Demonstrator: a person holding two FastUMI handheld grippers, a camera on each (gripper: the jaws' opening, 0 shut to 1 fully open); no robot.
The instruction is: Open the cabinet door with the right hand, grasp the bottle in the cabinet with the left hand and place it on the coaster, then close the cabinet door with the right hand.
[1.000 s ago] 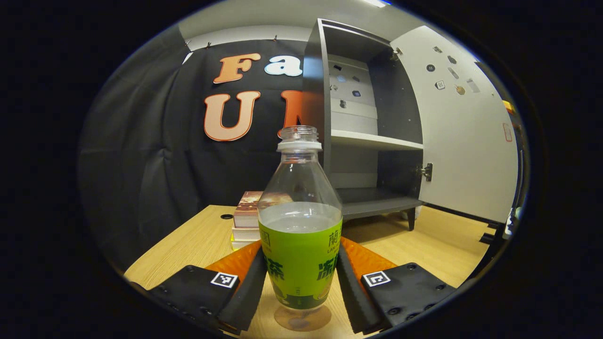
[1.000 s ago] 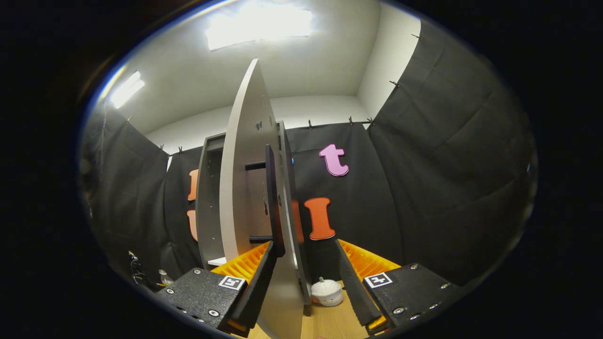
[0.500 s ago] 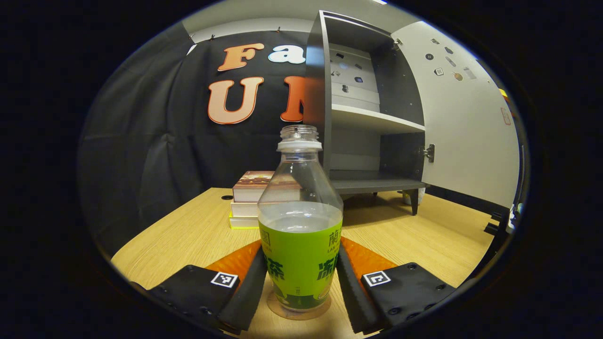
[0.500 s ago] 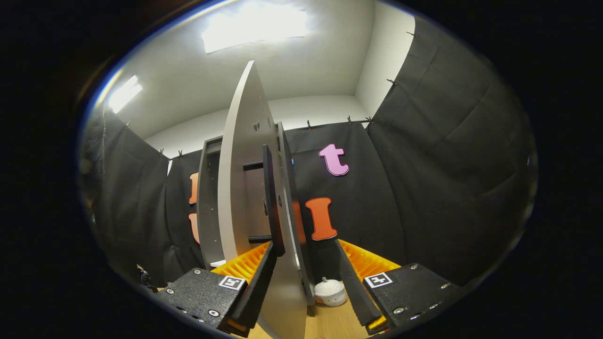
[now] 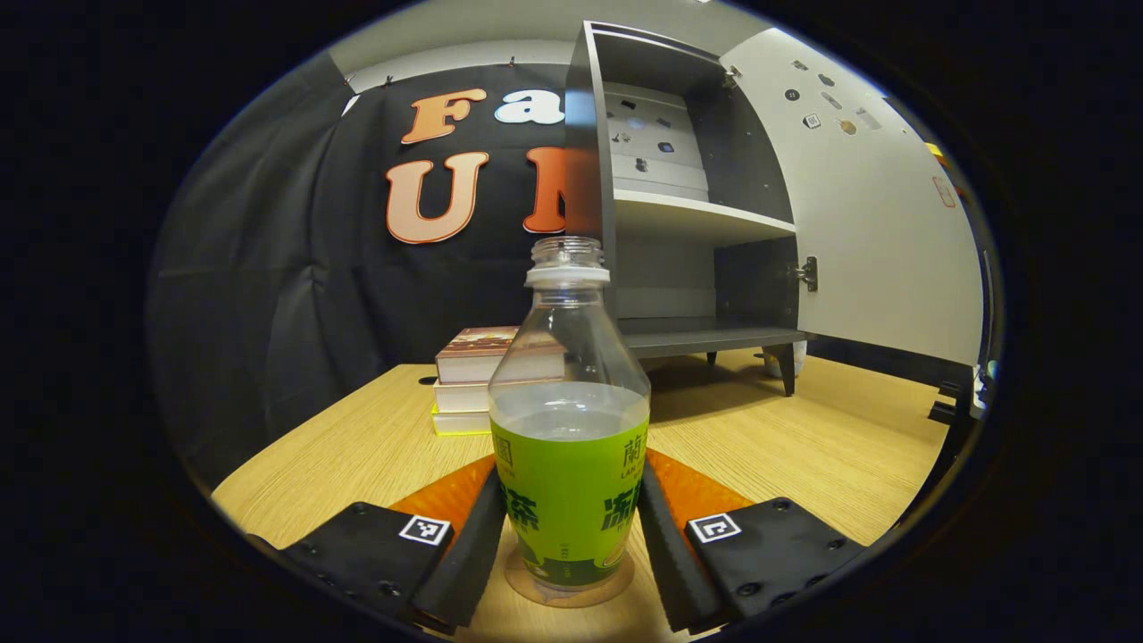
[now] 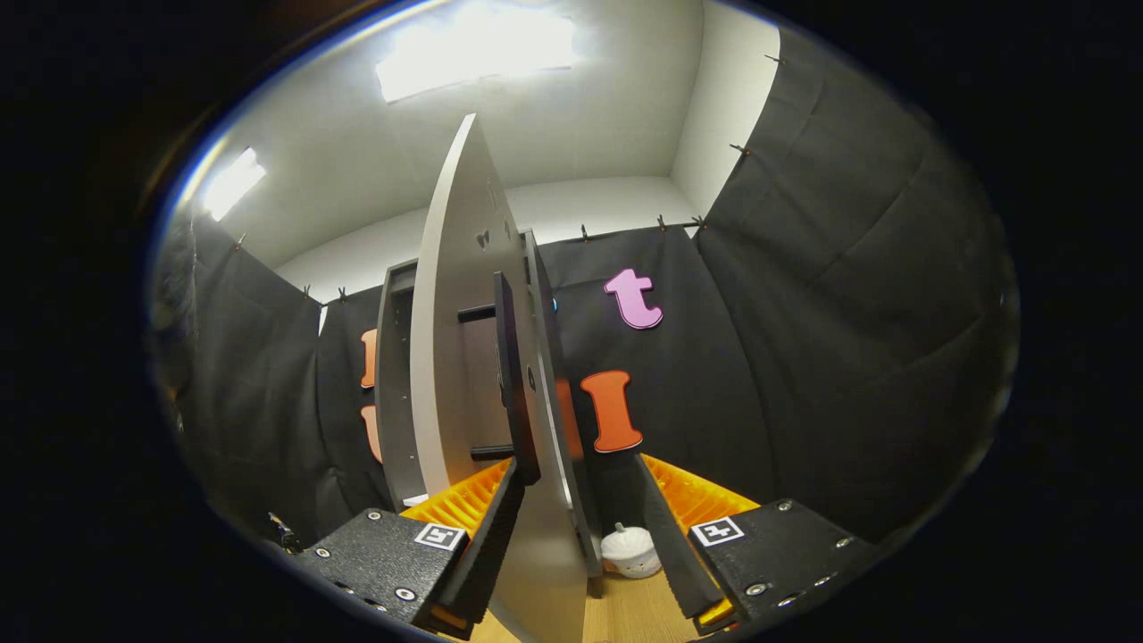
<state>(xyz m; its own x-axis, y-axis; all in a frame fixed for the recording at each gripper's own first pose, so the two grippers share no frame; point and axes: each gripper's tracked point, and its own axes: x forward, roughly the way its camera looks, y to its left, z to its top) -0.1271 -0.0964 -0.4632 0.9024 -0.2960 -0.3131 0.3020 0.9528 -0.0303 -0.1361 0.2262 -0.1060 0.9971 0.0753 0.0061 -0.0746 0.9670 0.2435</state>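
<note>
your left tool (image 5: 569, 527) is clamped on the bottle (image 5: 569, 420), both fingers pressed against the green label on either side. the bottle is clear plastic, uncapped, with a white ring under the threaded neck and clear liquid reaching just above the label. it stands upright with its base on the round coaster (image 5: 569, 585), which lies on the wooden counter (image 5: 357, 446) near its front edge; most of the coaster is hidden under the bottle and between the fingers, so whether the base is fully seated is hard to judge. behind the bottle a stack of books (image 5: 469, 379) sits toward the back of the counter, partly covered by the bottle's shoulder. to the right of it stands the cabinet (image 5: 665, 214), its shelves bare, with the cabinet door (image 5: 880, 214) swung wide; the door's far edge is cut off.

your right tool (image 6: 576, 527) is spread open around the edge of the cabinet door (image 6: 455, 357), with the left finger beside the dark handle (image 6: 511, 375) and the right finger clear of it. a small white object (image 6: 629, 551) sits low between the fingers; it is too small to identify.
</note>
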